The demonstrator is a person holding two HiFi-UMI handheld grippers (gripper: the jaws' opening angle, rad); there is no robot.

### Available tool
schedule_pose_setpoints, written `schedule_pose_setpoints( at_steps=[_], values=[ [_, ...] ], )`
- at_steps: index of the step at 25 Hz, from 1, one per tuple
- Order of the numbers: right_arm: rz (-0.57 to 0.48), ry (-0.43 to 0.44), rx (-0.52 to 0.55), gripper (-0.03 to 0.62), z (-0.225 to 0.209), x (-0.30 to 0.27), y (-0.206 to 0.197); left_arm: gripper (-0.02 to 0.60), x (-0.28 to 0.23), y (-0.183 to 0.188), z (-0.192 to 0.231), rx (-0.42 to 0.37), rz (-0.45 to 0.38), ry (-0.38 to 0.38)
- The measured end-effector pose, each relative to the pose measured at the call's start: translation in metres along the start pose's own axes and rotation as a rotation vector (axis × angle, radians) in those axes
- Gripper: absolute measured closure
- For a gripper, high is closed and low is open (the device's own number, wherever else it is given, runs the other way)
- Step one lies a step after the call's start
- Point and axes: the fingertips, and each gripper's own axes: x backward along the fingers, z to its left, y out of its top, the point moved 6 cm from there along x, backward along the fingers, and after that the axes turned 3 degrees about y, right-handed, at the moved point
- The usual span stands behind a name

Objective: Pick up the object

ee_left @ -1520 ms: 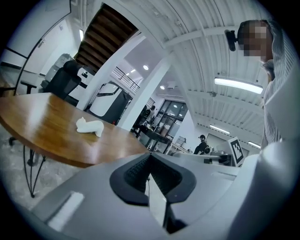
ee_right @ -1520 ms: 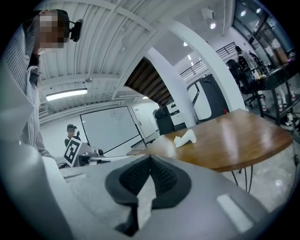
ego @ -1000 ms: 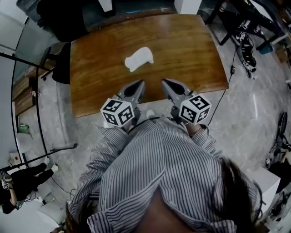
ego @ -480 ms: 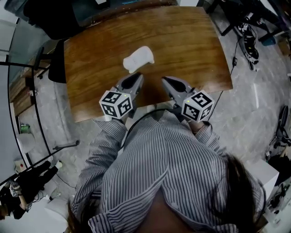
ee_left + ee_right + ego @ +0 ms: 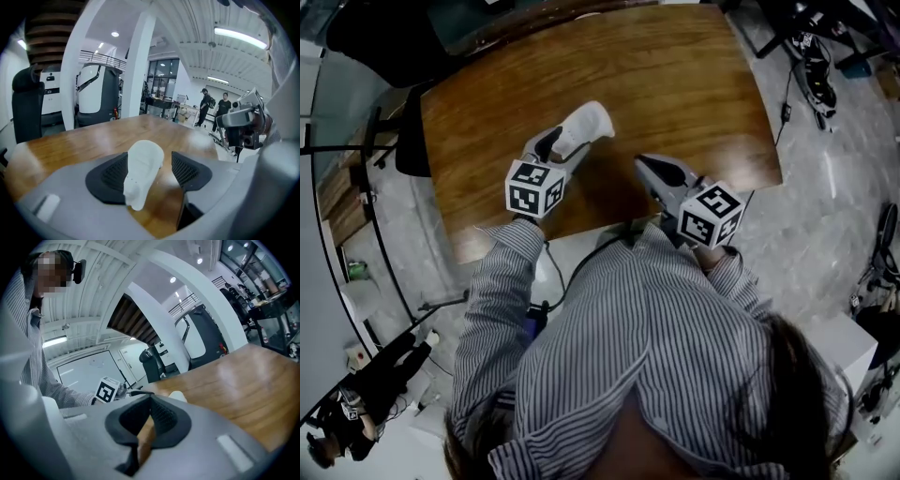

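Observation:
A white, rounded, elongated object [image 5: 586, 127] lies on the brown wooden table [image 5: 684, 84]. My left gripper [image 5: 555, 142] has reached it, and its jaws are opening with the near end of the object [image 5: 143, 173] between them. The object lies close against the left pad [image 5: 110, 176]; the right pad [image 5: 187, 168] stands apart from it with bare wood between. My right gripper [image 5: 645, 165] hovers at the table's near edge, to the right of the object, shut with nothing in it. In the right gripper view [image 5: 150, 401] a bit of the white object [image 5: 178, 395] shows past its jaws.
A black chair [image 5: 380, 33] stands beyond the table's far left corner. Stands and cables [image 5: 814, 66] crowd the floor to the right. The table's near edge [image 5: 581, 230] runs just in front of the person's striped shirt.
My left gripper has moved forward and left to the white object, and its jaws have parted around it. The right gripper has stayed in place, shut.

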Motion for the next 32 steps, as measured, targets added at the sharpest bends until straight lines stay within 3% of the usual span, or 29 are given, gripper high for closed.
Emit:
schedule_pose_setpoints(
  at_steps=[9,15,18,24,32],
  values=[
    [0.011,-0.064,-0.040,0.592,-0.025,0.000,0.001,0.181,-0.045,0.003,0.012,-0.210,0.189,-0.138],
    [0.022,-0.071,-0.058,0.592,-0.035,-0.008,0.001,0.118,-0.068,-0.005,0.014,-0.301,0.313,-0.217],
    [0.025,-0.075,-0.068,0.592,-0.038,-0.009,0.000,0.103,-0.075,-0.011,0.014,-0.306,0.363,-0.250],
    [0.021,-0.101,-0.077,0.592,-0.044,-0.006,-0.001,0.104,-0.086,-0.014,0.010,-0.344,0.388,-0.283],
    [0.019,-0.118,-0.082,0.592,-0.040,-0.004,-0.007,0.133,-0.093,-0.016,0.011,-0.417,0.397,-0.244]
  ],
)
